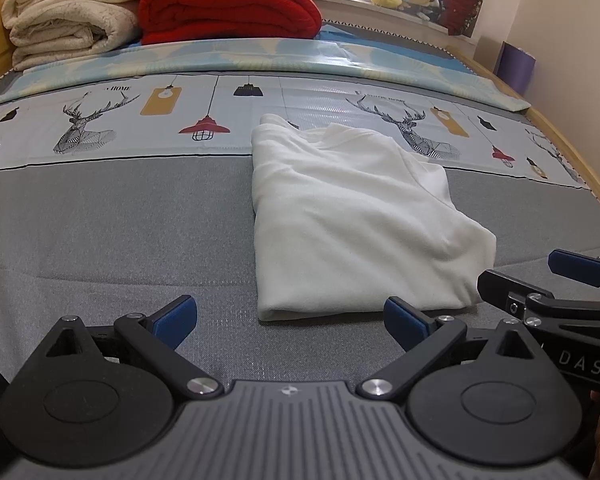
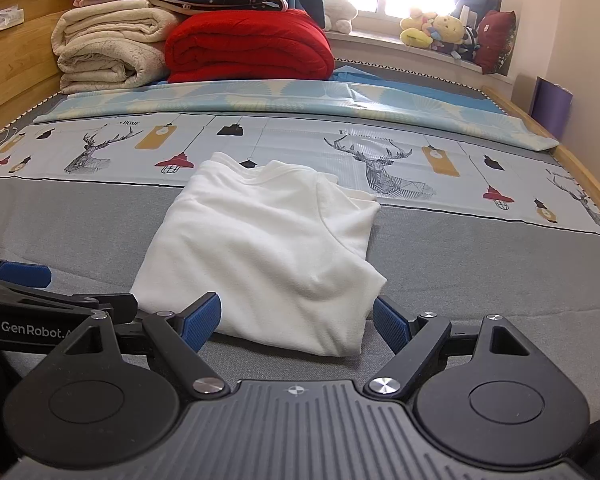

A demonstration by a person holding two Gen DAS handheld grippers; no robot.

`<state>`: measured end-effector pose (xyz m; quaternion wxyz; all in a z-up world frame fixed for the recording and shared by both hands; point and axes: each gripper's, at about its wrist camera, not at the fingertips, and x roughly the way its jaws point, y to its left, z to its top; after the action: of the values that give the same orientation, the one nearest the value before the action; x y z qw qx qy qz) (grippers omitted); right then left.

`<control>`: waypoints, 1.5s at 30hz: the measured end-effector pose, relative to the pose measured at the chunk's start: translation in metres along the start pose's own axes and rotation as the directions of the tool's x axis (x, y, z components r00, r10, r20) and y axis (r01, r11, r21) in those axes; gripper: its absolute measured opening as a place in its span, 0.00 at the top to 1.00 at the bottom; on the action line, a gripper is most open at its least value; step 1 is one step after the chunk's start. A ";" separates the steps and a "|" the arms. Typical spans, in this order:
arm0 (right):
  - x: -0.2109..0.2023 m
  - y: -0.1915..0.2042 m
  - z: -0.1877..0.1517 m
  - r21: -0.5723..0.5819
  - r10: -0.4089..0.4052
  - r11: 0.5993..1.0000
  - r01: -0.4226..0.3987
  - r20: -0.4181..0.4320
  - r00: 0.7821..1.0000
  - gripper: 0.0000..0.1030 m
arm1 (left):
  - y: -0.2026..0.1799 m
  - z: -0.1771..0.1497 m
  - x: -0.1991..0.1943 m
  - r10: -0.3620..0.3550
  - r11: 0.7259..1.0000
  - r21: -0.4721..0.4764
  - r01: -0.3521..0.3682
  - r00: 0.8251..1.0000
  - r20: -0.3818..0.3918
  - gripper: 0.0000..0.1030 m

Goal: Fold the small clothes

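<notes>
Garment: a white, soft knit small garment (image 1: 352, 216) was seen lying folded into a rough rectangle on the grey woven bed surface (image 1: 112, 232); its far end reached onto the pale sheet printed with deer and lamps (image 1: 140, 120), and a sleeve edge was seen tucked along one side.
Left claw: the black left claw with blue pads (image 1: 290, 322) was held wide open above the grey surface, just short of the garment's near edge; nothing was gripped, and the pads were not seen touching the cloth.
Right claw: the black right claw with blue pads (image 2: 296, 322) was likewise spread wide, its two pads standing on either side of the garment's near edge; no cloth was pinched, though whether a pad brushed the fabric could not be told.
Claws together: the two were held side by side, each visible at the edge of the other's view.
Bedding at the head: a folded red blanket (image 1: 228, 8) and a rolled cream fleece blanket (image 1: 72, 12) were stacked well beyond the garment, with a folded light-blue patterned sheet (image 1: 260, 56) laid in front of them.
Windowsill: yellow plush toys (image 2: 436, 28) were lined up under the bright window.
</notes>
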<state>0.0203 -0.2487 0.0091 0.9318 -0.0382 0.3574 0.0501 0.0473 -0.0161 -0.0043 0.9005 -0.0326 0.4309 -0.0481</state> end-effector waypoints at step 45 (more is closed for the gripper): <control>0.006 -0.001 -0.001 0.009 -0.037 0.999 0.037 -0.010 0.999 0.18 | 0.004 0.002 0.000 -0.034 0.999 0.016 0.033 0.999 0.020 0.02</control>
<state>0.0243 -0.2494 0.0049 0.9310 -0.0409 0.3615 0.0309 0.0488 -0.0118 -0.0033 0.9042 -0.0330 0.4205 -0.0663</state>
